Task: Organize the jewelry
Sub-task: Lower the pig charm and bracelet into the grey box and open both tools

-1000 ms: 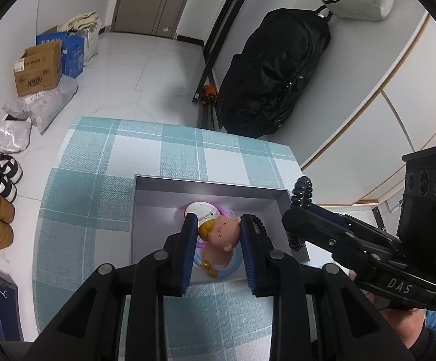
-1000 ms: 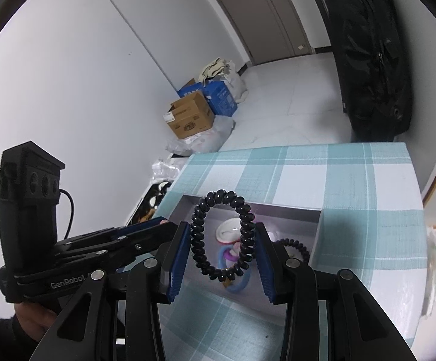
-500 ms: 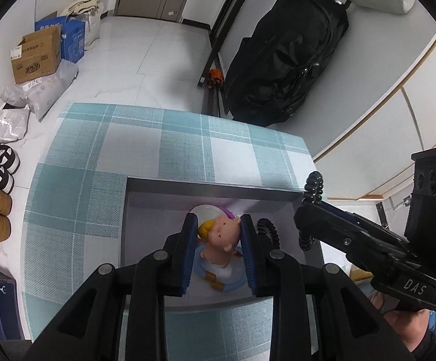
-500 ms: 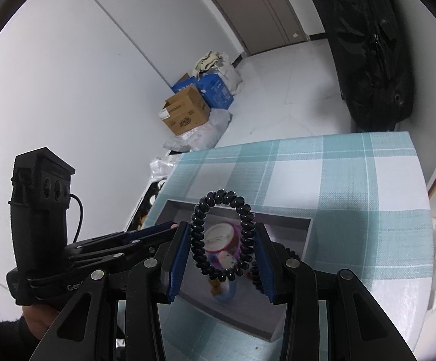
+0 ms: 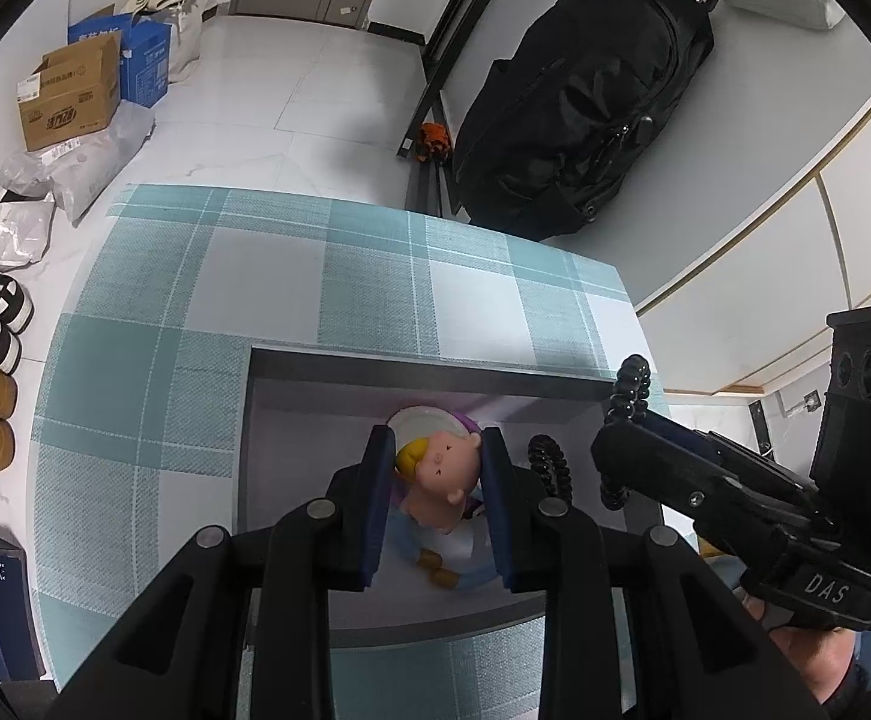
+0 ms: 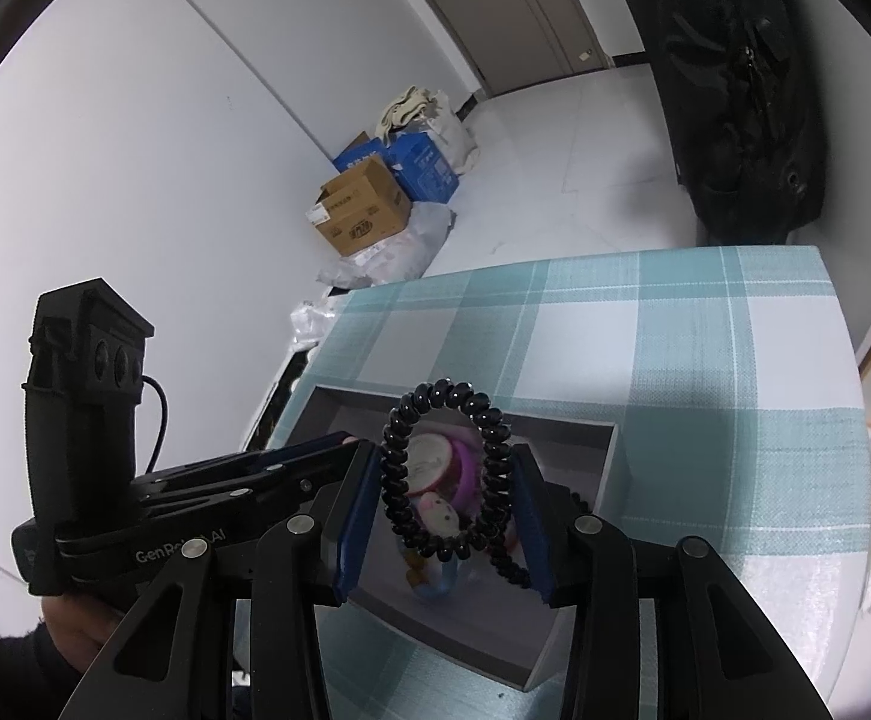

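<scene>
Two tools are in use, one in each of my hands. My left tool (image 5: 435,498) is clamped on a small doll-head charm (image 5: 435,471) with yellow hair, held just above the floor of the grey box (image 5: 423,369). My right tool (image 6: 444,516) grips a black spiral hair tie (image 6: 444,468) upright between its blue pads (image 6: 354,516), over the same box. Beneath the charm lie a pale blue ring (image 5: 477,564) and a white-and-purple round piece (image 5: 429,420); a second black spiral tie (image 5: 549,468) rests against the box's right side. The box sits on the teal-checked desk (image 5: 375,276).
</scene>
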{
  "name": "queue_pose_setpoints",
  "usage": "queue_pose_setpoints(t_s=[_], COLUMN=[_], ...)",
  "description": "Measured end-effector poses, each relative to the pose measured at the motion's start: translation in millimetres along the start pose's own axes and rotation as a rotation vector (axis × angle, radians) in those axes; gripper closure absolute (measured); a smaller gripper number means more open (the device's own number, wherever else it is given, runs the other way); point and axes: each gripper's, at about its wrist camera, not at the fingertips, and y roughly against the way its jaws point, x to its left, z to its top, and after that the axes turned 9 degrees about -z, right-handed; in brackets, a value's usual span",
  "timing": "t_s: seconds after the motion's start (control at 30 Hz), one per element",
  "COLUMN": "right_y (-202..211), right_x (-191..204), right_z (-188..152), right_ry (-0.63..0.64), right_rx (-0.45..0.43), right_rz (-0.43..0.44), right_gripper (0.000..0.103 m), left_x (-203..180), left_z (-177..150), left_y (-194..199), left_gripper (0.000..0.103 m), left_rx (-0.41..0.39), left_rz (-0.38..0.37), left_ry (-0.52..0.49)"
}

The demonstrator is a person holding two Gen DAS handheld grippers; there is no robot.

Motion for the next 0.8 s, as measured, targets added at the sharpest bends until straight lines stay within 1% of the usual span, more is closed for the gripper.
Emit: queue_pose_setpoints(t_s=[0.07, 0.13, 0.2, 0.23, 0.3, 0.33, 0.53, 0.67, 0.8], right_y=[0, 1, 3, 4, 6, 8, 20, 26, 35], right_x=[2, 4, 5, 5, 4, 4, -1, -1, 4], right_z=[0, 0, 1, 1, 0, 0, -1, -3, -6], right_ry=[0.015, 0.028, 0.033, 0.035, 0.038, 0.036, 0.031, 0.029, 0.050], right_rx=[-0.005, -0.015, -0.022, -0.026, -0.028, -0.033, -0.078, -0.094, -0.127], right_rz=[-0.019, -0.031, -0.029, -0.036, -0.039, -0.042, -0.061, -0.062, -0.063], right_gripper=[0.056, 0.055, 0.053, 0.052, 0.051, 0.049, 0.039, 0.038, 0.033], left_x=[0, 2, 3, 3, 1, -1, -7, -11, -14], left_z=[1, 3, 4, 3, 3, 3, 3, 0, -4], left_y=[1, -1, -3, -1, 0, 2, 10, 17, 26], left_gripper=[0.080, 0.078, 0.070, 0.068, 0.049, 0.047, 0.047, 0.047, 0.047], left_rx=[-0.005, 0.009, 0.021, 0.012, 0.001, -0.009, -0.040, -0.061, -0.088], left_rz=[-0.011, -0.014, -0.020, -0.021, -0.016, -0.007, -0.011, 0.021, 0.040], left_ry=[0.001, 0.013, 0.022, 0.021, 0.009, 0.004, -0.019, -0.050, -0.063])
